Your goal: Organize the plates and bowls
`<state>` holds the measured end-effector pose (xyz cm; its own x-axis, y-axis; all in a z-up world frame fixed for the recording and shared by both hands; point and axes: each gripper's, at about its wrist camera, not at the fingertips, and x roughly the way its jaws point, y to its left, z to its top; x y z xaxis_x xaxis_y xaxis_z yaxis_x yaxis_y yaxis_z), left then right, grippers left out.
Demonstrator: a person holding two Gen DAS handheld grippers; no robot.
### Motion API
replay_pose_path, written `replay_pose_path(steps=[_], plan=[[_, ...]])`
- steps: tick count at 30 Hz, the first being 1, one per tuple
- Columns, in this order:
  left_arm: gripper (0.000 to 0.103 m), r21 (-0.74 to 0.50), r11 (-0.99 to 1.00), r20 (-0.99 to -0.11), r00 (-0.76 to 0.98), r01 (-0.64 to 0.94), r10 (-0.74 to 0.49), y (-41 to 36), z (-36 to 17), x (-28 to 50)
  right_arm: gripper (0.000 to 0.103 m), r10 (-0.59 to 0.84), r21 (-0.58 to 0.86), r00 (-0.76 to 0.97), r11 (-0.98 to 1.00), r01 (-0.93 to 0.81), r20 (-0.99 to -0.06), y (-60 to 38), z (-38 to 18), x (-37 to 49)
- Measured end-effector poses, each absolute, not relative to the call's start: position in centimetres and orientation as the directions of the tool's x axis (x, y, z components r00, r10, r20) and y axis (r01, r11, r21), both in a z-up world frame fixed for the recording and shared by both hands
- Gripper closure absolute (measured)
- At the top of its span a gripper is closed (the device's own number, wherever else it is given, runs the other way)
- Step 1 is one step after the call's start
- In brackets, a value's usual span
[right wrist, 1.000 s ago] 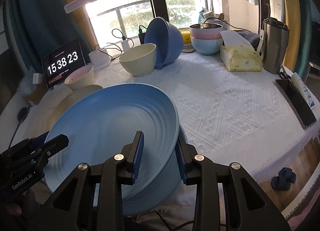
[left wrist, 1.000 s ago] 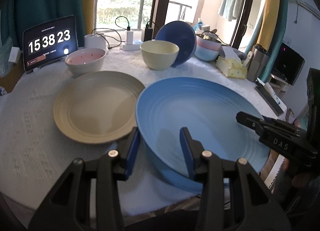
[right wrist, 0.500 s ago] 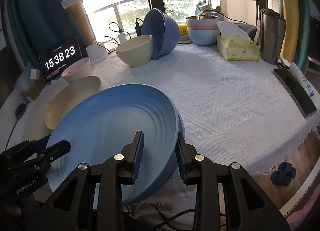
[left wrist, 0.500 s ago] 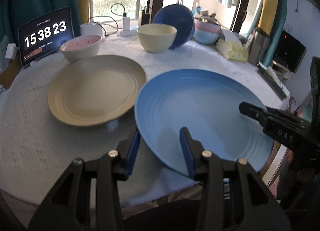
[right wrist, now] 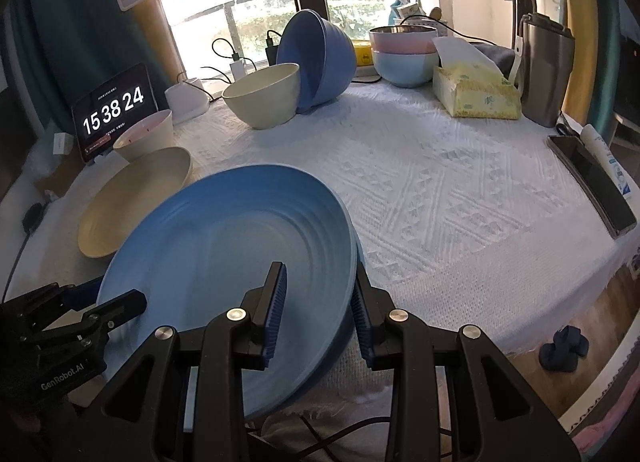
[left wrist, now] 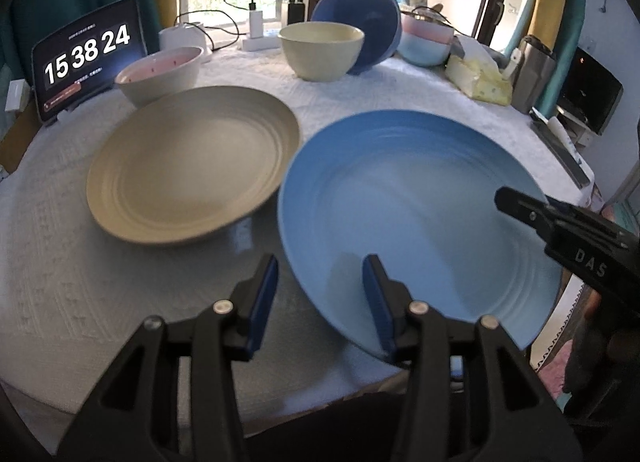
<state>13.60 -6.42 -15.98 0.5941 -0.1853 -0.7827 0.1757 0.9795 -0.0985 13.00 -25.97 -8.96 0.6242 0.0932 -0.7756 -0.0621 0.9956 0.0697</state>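
Both sets of jaws straddle the rim of the blue plate, one finger above it and one below: the left gripper at the plate's near-left edge, the right gripper at its right edge, and whether the pads press the rim cannot be told, since the under-fingers are partly hidden. From the right wrist view the plate looks raised off the cloth and tilted, its near edge reaching past the table edge. Just beside it on the left lies a beige plate, the two rims close but not clearly touching; motion blur softens both. Behind the beige plate stands a pink-lined bowl, then a tablet clock reading 15 38 24. Farther back a cream bowl props up a dark blue bowl tipped on its side against it. To the right sit stacked pink and pale blue bowls, a yellow tissue box and a grey canister. A dark phone-like slab and a white tube lie along the table's right edge. White textured cloth covers the table. Chargers and cables sit by the bright window, flanked by teal and yellow curtains.
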Motion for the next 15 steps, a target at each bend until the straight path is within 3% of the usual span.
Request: replay_pose_path(steps=[6, 15], plan=[[0.057, -0.105, 0.980, -0.803, 0.566, 0.171, -0.185, -6.5, -16.7, 14.2, 0.068, 0.007, -0.027, 0.660, 0.999, -0.041, -0.751, -26.1, -8.3, 12.9], [0.057, -0.104, 0.973, -0.799, 0.565, 0.208, -0.206, -7.3, -16.8, 14.6, 0.068, 0.104, 0.097, 0.583, 0.994, -0.044, -0.806, -27.1, -10.8, 14.1]])
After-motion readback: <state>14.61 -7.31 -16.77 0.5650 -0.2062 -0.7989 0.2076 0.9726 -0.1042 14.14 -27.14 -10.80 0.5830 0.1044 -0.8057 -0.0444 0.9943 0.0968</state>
